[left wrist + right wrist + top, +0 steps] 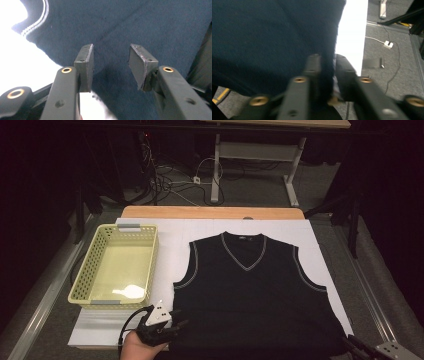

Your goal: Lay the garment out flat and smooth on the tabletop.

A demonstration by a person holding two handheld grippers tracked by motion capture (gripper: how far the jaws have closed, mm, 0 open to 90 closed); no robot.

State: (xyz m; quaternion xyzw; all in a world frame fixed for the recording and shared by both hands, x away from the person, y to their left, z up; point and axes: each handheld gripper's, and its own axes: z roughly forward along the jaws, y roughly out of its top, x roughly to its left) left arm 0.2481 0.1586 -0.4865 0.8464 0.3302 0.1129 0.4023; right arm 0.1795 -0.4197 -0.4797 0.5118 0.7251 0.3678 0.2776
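- Dark knit vest (252,285), sleeveless with a V-neck and pale striped trim, lies flat and face-up at centre frame on a white sheet (170,237) over the table, hem toward the bottom edge.
- Left gripper (172,324), bottom left in the high view, hovers at the vest's lower left corner; jaws spread, nothing between them, soft fabric just beneath in the left gripper view.
- Right gripper (328,75) at the bottom right corner: jaws drawn close with the vest's edge between the pads, seemingly pinching it.
- Judgement: both hem corners are being taken to lift or fold.
- Pale yellow perforated plastic basket (82,282) sits left, empty, likely the destination.
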